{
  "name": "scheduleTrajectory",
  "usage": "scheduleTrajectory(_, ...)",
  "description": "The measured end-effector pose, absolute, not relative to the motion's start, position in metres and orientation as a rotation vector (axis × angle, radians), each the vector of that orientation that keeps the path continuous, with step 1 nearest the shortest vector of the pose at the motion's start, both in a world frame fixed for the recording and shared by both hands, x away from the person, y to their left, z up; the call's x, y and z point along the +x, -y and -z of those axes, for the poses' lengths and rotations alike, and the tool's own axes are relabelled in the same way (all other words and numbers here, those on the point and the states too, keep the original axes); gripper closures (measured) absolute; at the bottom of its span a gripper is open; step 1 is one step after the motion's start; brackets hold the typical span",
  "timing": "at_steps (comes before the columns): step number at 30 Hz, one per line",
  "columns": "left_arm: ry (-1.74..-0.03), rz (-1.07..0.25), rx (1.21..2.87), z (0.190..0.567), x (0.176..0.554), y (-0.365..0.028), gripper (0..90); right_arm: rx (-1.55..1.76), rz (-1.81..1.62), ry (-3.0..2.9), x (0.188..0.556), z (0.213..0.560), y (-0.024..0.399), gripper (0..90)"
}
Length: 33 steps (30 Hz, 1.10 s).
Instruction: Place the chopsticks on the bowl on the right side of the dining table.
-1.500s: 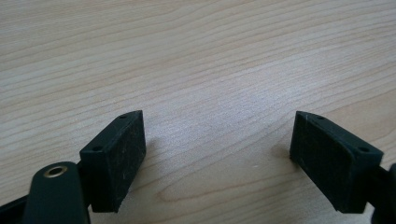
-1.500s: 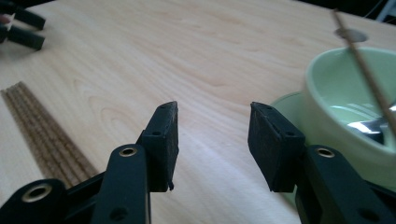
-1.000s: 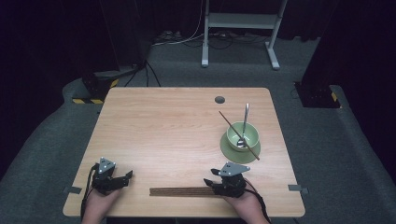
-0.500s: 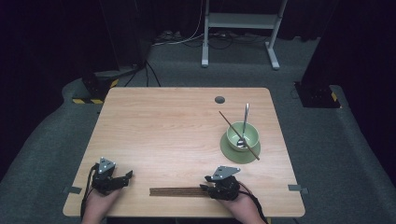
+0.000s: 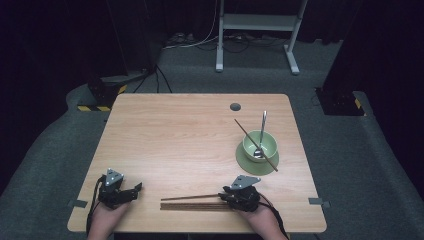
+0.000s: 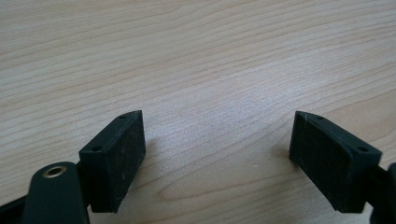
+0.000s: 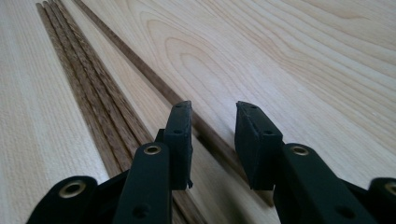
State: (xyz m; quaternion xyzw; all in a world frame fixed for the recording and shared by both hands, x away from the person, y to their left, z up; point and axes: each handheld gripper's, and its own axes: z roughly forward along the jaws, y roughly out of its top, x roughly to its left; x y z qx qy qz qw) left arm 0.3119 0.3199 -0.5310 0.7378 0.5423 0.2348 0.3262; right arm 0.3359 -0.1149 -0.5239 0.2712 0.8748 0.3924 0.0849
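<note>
So the worktop (image 5: 175,135) is a light wood slab with a small dark round hole (image 5: 235,106) near its far edge, well beyond both tools. Off past the right tool and a bit to its right sits a green bowl (image 5: 260,145) on a matching green plate (image 5: 245,161), well apart from the tool. A metal spoon (image 5: 262,127) stands in the bowl with its handle leaning over the far rim, and one dark chopstick (image 5: 255,145) lies slanted across the bowl

The loose chopsticks are right at the right tool (image 5: 231,196). A flat bundle of brown chopsticks (image 7: 88,88) lies on the worktop just outside its left pad, running straight ahead of it. One single chopstick (image 7: 140,70) is split off from the bundle at a slight angle, and it runs in between the two pads. The right tool's jaws have just been closing, with that single stick in the gap, but there's daylight on both sides of it, so the pads aren't pressing on it yet, from what I can see

The left tool (image 5: 131,190) sits low over bare wood, well to the left of the bundle's far ends. Its jaws stand wide apart with nothing but worktop between them and nothing touching the pads
</note>
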Motion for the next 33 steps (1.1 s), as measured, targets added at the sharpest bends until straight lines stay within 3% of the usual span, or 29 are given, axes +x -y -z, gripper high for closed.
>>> scheduleTrajectory(19, -1.422, -0.615, 1.933, 0.531, 0.312, -0.32, 18.5, 0.812, -1.15, -2.58, 0.339, 0.522, 0.123, 82.0)
scheduleTrajectory(33, -1.421, -0.615, 1.933, 0.531, 0.312, -0.32, 18.5, 0.853, -1.137, -2.549, 0.341, 0.521, 0.129, 83.8)
